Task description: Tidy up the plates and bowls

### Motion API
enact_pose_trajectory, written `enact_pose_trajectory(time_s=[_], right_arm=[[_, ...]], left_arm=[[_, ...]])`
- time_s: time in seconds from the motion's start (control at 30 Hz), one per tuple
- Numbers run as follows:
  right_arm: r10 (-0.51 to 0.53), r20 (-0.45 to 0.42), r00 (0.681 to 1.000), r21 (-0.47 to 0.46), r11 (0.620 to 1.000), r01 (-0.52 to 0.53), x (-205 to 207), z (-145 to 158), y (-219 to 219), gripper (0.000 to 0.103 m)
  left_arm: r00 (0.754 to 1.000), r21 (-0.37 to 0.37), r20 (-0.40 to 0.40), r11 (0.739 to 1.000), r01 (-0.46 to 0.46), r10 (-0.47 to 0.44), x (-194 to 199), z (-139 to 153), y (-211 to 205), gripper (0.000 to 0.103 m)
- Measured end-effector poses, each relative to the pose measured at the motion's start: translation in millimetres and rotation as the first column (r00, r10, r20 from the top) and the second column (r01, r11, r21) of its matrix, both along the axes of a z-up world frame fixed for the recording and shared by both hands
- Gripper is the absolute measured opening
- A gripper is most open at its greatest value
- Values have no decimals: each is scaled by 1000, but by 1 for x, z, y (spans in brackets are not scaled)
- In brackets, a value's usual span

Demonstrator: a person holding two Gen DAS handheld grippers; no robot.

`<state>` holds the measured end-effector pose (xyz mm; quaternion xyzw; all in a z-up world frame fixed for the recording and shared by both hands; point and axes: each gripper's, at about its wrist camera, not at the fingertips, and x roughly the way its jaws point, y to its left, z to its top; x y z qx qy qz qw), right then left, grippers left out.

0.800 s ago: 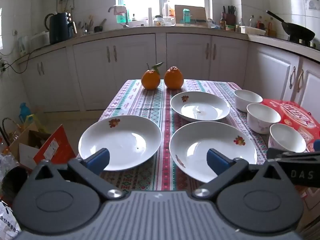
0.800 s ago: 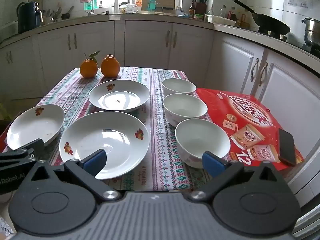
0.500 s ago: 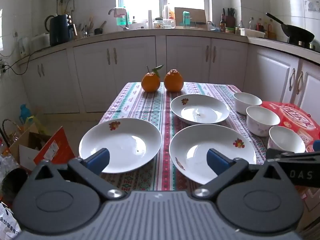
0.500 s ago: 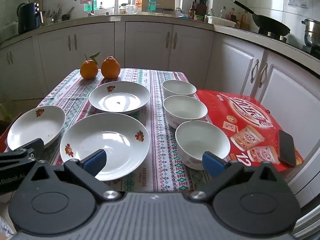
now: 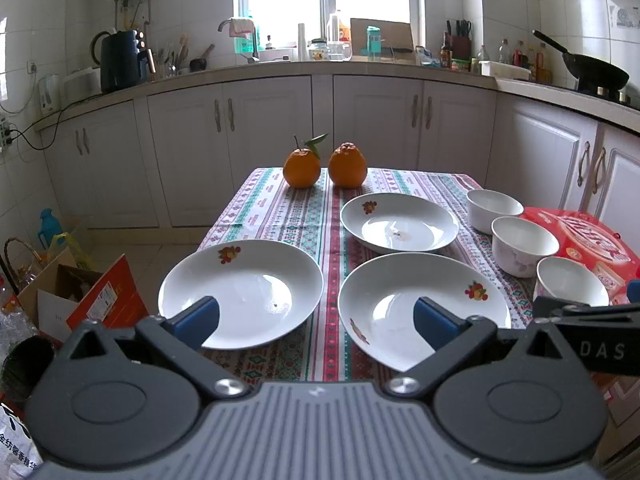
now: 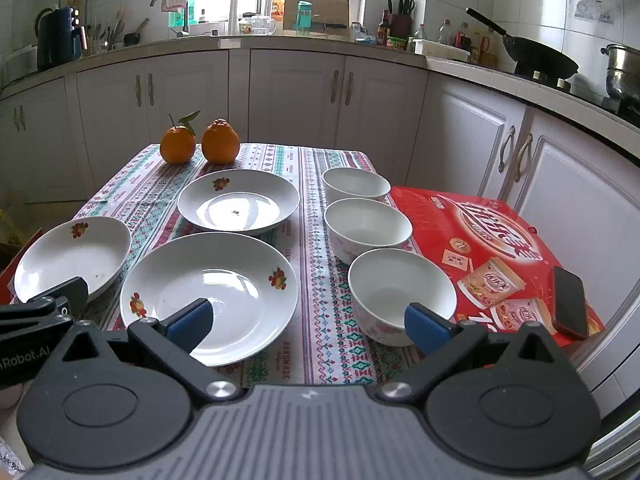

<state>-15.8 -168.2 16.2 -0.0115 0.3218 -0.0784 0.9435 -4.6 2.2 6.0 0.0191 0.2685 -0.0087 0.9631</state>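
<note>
Nothing stacked yet; whole task left. Left gripper (image 5: 316,320) jaws spread, empty, hovering short of table edge. Right gripper (image 6: 308,322) same, empty. Three plates apart on cloth: one ahead-left of left gripper (image 5: 240,292), one ahead-right (image 5: 424,308), third (image 5: 400,222) beyond. Three bowls (image 6: 402,288) in row ahead-right of right gripper. Only right view shows phone (image 6: 570,302) on red box (image 6: 480,232); only left view shows cardboard box (image 5: 60,292) on floor.
</note>
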Motion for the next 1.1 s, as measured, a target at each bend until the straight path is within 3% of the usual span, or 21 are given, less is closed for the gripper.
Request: enact_pose_trajectory(time_s=[1.1], right_arm=[[-4, 15, 1000, -12, 1000, 4, -3, 1, 1, 103]], left_arm=[[1000, -2, 5, 1000, 0, 0, -1, 1, 1, 102]])
